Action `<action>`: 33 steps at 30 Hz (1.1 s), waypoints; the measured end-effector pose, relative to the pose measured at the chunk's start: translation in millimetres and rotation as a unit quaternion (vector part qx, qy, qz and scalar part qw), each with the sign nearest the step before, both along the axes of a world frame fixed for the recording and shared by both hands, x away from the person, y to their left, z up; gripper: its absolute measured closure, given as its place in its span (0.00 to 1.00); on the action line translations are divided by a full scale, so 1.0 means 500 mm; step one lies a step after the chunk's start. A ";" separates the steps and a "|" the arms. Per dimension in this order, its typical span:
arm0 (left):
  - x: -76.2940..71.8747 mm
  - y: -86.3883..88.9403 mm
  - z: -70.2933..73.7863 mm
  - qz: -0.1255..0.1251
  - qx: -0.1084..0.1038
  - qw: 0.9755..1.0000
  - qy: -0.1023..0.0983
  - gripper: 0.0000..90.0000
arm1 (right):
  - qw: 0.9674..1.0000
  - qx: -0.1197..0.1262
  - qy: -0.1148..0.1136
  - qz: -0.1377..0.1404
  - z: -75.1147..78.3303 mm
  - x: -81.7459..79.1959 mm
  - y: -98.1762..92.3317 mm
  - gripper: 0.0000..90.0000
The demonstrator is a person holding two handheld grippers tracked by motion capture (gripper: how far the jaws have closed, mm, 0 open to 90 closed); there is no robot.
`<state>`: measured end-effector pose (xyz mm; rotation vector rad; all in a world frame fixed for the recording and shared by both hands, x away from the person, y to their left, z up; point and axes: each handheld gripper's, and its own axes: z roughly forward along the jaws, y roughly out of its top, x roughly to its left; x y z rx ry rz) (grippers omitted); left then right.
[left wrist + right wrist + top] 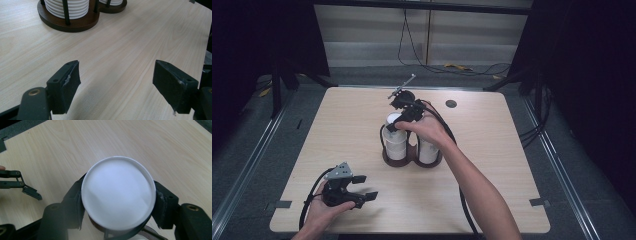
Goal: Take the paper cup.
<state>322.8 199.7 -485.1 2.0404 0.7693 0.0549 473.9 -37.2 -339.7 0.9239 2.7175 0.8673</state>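
Wooden table (492, 150) | right gripper (117, 202) jaws clamped on white cup (117, 192) above rack (412, 159) | left gripper (117, 82) jaws apart

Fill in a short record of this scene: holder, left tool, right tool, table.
holder: dark wooden rack with two stacks of white dishes, mid-table
right tool: right tool shut on top dish of the left stack
left tool: left tool open, holding nothing, near the table's front-left
table: light wood table
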 end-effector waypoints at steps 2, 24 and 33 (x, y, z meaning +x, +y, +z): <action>-0.001 -0.001 0.000 0.000 0.000 1.000 -0.001 0.24 | 1.000 0.001 -0.001 -0.002 0.003 0.000 -0.002 0.42; 0.001 0.001 -0.001 0.006 -0.001 1.000 -0.003 0.23 | 1.000 0.024 -0.020 -0.004 0.038 -0.014 -0.018 0.42; 0.002 0.002 -0.002 0.007 -0.009 1.000 0.002 0.23 | 0.999 0.032 -0.031 -0.004 0.048 -0.031 -0.019 0.42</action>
